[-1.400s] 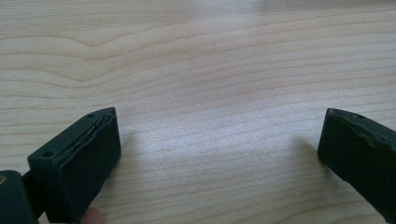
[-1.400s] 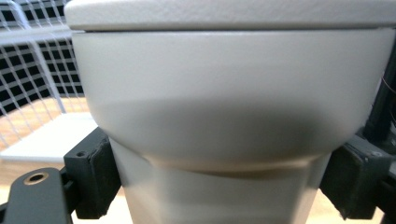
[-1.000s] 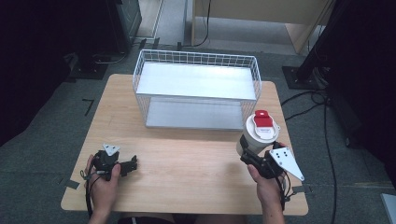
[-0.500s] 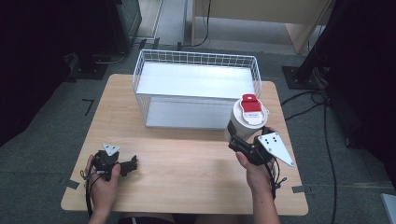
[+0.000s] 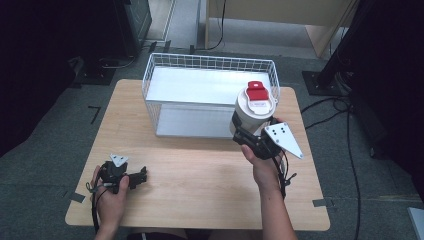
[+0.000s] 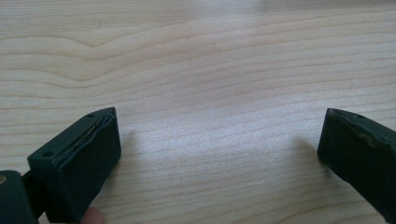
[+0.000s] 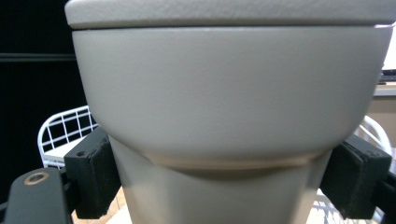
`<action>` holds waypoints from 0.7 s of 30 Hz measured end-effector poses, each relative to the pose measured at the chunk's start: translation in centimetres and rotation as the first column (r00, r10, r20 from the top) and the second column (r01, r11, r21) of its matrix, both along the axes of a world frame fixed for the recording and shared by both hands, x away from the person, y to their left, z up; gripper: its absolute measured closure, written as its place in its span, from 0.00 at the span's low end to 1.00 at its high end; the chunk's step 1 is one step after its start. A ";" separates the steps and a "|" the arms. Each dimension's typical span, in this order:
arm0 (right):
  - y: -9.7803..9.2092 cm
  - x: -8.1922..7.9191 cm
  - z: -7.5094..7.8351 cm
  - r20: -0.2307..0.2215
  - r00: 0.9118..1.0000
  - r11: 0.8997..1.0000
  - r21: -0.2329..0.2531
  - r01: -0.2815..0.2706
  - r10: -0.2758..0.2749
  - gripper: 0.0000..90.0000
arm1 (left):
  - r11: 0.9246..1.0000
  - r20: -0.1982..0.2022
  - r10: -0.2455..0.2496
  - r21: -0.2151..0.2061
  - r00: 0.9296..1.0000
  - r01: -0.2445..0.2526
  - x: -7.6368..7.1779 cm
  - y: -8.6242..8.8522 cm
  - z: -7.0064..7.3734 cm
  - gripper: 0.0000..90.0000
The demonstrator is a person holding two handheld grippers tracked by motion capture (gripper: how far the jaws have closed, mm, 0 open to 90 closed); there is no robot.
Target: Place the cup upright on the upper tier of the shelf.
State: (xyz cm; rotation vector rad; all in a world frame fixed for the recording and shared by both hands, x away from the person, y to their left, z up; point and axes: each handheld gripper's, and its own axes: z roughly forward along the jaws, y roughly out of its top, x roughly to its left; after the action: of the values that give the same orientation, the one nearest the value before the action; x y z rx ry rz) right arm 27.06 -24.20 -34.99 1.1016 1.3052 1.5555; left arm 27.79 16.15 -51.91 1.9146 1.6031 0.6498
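The right gripper point(image 5: 248, 131) clamps the beige cup point(image 5: 252, 113) (red flip lid up) in the air at the wire basket point(image 5: 165, 77)'s near right corner. Carrying step; next, lift it over the rim and lower it inside. The left gripper point(image 5: 137, 177) rests wide open on the worktop point(image 5: 200, 175).
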 end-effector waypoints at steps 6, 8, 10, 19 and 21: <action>1.0 1.3 1.4 0.012 1.000 1.000 -0.008 -0.018 0.018 0.14 | 1.000 0.000 0.000 0.001 1.000 0.000 0.0 0.0 0.0 0.00; 1.2 1.5 1.6 0.014 1.000 1.000 -0.013 -0.019 0.019 0.14 | 1.000 0.000 0.000 0.000 1.000 0.000 0.0 0.0 0.0 0.00; 1.7 2.1 2.2 0.021 0.999 1.000 -0.018 -0.024 0.025 0.14 | 1.000 0.000 0.001 -0.001 1.000 -0.001 0.0 0.0 0.0 0.00; 2.9 3.8 3.3 0.037 0.999 0.999 -0.021 -0.033 0.034 0.14 | 1.000 0.000 0.000 -0.001 1.000 0.000 0.0 0.0 0.0 0.00; 3.1 4.2 3.4 0.035 0.999 0.999 -0.024 -0.033 0.033 0.14 | 1.000 0.000 0.000 -0.001 1.000 0.000 0.0 0.0 0.0 0.00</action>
State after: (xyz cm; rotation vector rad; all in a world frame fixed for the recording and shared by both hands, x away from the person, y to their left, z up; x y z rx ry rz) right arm 31.30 -21.07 -31.57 1.0386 1.3212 1.5727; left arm 27.79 16.14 -51.91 1.9140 1.6037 0.6491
